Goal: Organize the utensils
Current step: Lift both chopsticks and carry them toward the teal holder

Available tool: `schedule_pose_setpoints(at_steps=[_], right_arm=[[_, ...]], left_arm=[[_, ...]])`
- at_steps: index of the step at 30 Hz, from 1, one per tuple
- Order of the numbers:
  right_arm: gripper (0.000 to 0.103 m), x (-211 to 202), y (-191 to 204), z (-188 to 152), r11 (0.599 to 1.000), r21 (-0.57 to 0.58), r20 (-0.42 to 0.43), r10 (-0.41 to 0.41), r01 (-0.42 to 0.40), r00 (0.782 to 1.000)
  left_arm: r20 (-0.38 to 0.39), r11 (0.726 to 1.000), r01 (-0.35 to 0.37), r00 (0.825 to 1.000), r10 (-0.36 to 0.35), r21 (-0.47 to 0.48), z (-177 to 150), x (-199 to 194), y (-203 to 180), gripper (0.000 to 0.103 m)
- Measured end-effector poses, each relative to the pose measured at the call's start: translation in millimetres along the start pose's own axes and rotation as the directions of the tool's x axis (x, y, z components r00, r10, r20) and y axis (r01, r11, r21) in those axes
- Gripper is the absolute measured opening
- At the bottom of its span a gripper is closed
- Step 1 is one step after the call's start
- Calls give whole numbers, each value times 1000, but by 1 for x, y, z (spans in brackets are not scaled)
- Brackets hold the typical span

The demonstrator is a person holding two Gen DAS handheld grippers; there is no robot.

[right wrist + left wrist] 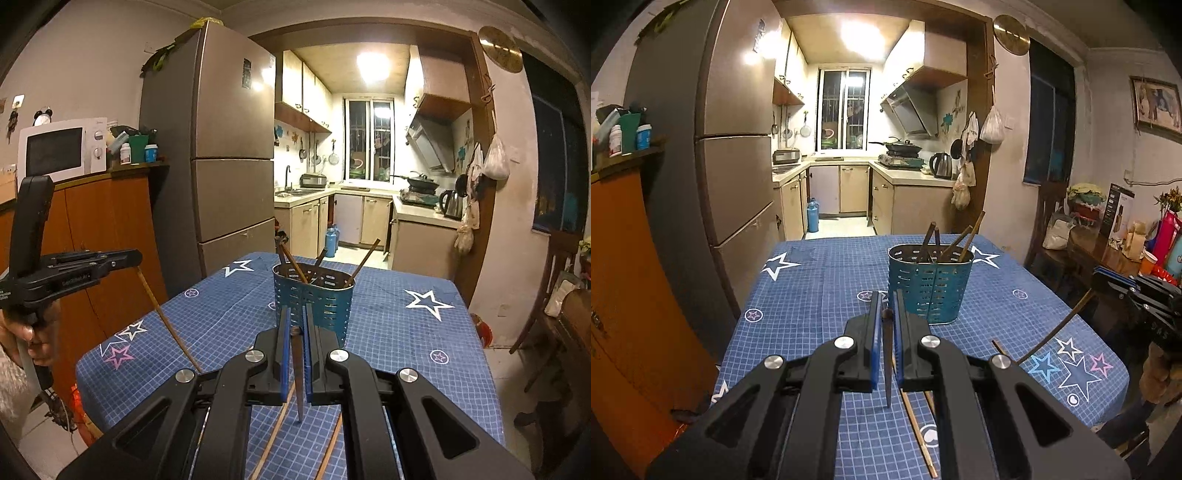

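Gripping one chopstick (pixel 887 365) each | left tongs (pixel 887 295) clamped on a dark stick hanging point-down | right tongs (pixel 295 310) clamped on another chopstick (pixel 298 376) likewise | blue slotted holder (pixel 930 284) upright on table (pixel 812 280), several sticks inside | loose chopsticks (pixel 918 432) lying on cloth below both tongs.

The left gripper (pixel 887 301) is seen from its own camera with both black arms reaching forward and tilted slightly downward, its blue-padded fingers (pixel 875 332) drawn nearly together on a thin stick. The right gripper (pixel 295 314) is posed likewise, its fingers (pixel 285 343) clamped on another thin stick. A hand (pixel 35 332) is wrapped around the left gripper's handle.
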State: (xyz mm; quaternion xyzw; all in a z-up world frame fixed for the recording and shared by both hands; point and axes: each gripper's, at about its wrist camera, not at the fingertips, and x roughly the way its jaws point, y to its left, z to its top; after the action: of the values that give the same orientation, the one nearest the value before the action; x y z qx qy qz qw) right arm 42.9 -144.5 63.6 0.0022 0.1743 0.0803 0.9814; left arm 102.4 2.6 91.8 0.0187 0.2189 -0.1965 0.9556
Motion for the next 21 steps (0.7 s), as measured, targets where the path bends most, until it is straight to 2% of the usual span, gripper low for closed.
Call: schedule_pose_setpoints(at_steps=[8,21], right_arm=[[7,21,-10,16,999,31,-42,36,-34,998],[7,33,-22,25,998,55,-84,41,-37,996]], left_arm=[[4,1000,12,1000,-12,29,7,8,-3,4],[22,999,15,1000,-16,52,20,15,-9,5]])
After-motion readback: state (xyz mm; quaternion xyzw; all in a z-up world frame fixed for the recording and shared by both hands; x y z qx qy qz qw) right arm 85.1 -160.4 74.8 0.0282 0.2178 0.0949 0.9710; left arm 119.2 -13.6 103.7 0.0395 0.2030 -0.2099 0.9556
